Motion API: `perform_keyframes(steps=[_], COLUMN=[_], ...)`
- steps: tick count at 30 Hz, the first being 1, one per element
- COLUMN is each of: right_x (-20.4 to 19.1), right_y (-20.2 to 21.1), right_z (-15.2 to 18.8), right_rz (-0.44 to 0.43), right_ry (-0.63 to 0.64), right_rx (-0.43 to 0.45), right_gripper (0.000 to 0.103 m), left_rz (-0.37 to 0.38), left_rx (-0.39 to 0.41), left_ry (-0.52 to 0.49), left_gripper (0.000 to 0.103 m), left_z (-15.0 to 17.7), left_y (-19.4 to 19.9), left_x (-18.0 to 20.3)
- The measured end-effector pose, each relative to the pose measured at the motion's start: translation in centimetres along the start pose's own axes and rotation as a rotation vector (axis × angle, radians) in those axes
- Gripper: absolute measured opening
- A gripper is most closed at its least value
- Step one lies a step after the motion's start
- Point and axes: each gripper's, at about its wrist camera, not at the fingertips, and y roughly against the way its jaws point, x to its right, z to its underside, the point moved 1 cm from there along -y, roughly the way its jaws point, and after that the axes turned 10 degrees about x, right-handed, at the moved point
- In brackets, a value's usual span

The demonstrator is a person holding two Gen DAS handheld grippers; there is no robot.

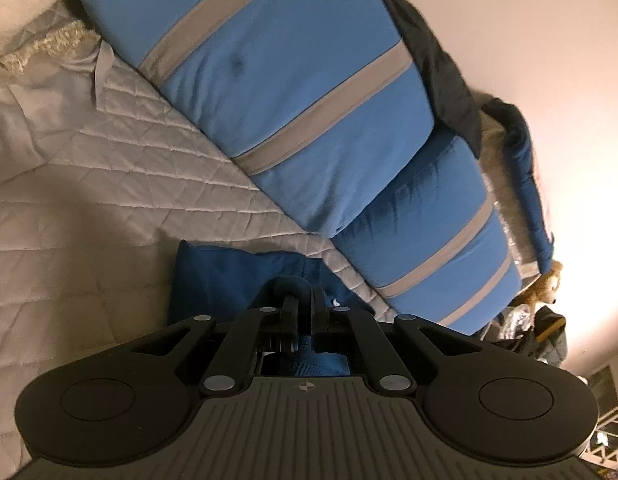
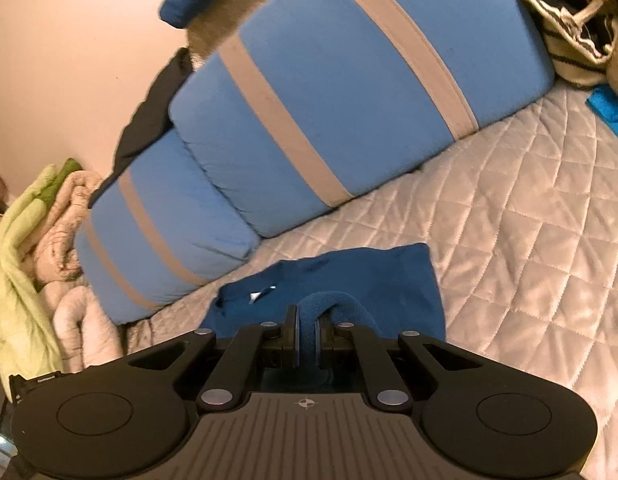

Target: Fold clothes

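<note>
A dark blue garment (image 1: 225, 276) lies on the quilted grey bedspread (image 1: 89, 184), folded into a small shape. My left gripper (image 1: 303, 300) is shut on a bunched fold of its near edge. In the right wrist view the same garment (image 2: 389, 276) lies flat in front of the bedspread (image 2: 529, 200), with a small white tag (image 2: 263, 293) showing. My right gripper (image 2: 307, 322) is shut on a rolled edge of the garment, which bulges up between the fingers.
Two light blue cushions with grey stripes (image 1: 293, 92) (image 2: 349, 92) lean along the wall behind the garment. A dark cloth (image 1: 441, 52) hangs behind them. Crumpled beige and green blankets (image 2: 41, 232) lie at the left. A turquoise cloth (image 2: 611, 112) and a bag (image 2: 569, 28) are far right.
</note>
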Motion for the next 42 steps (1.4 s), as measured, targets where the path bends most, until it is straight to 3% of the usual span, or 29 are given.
perform_keyframes(steps=[9, 16, 17, 20, 22, 24, 26, 32, 39, 42], right_x=[2.4, 4.3, 4.5, 4.7, 4.5, 4.1, 3.4, 2.8, 2.7, 2.7], right_y=[-5.4, -8.4, -8.8, -9.6, -9.7, -9.1, -7.9, -4.7, -3.1, -3.3], right_z=[-0.7, -0.7, -0.7, -0.3, -0.1, 0.0, -0.2, -0.2, 1.5, 2.2], right_rz=[0.046, 0.079, 0.084, 0.095, 0.089, 0.084, 0.085, 0.060, 0.036, 0.040], right_ry=[0.002, -0.008, -0.007, -0.014, -0.014, -0.005, 0.019, 0.022, 0.012, 0.007], right_rx=[-0.026, -0.043, -0.047, -0.071, -0.089, -0.091, -0.065, -0.092, -0.154, -0.177], right_gripper=[0.009, 0.009, 0.009, 0.013, 0.029, 0.081, 0.100, 0.098, 0.078, 0.067], left_rz=[-0.076, -0.092, -0.101, -0.107, -0.085, -0.062, -0.040, -0.005, -0.060, -0.075], left_rx=[-0.033, -0.064, -0.072, -0.089, -0.080, -0.071, -0.064, -0.147, -0.249, -0.253], left_ry=[0.030, 0.066, 0.070, 0.090, 0.088, 0.085, 0.082, 0.065, 0.004, 0.017], left_gripper=[0.005, 0.007, 0.009, 0.041, 0.064, 0.070, 0.071, 0.071, 0.068, 0.052], left_z=[-0.2, 0.3, 0.4, 0.8, 0.9, 0.9, 1.0, 1.7, 3.4, 3.7], left_y=[-5.1, -8.0, -8.4, -9.1, -8.3, -7.5, -6.8, -5.1, -5.7, -5.8], left_x=[-1.8, -3.1, -3.4, -4.2, -4.2, -4.1, -4.0, -3.3, -3.7, -4.1])
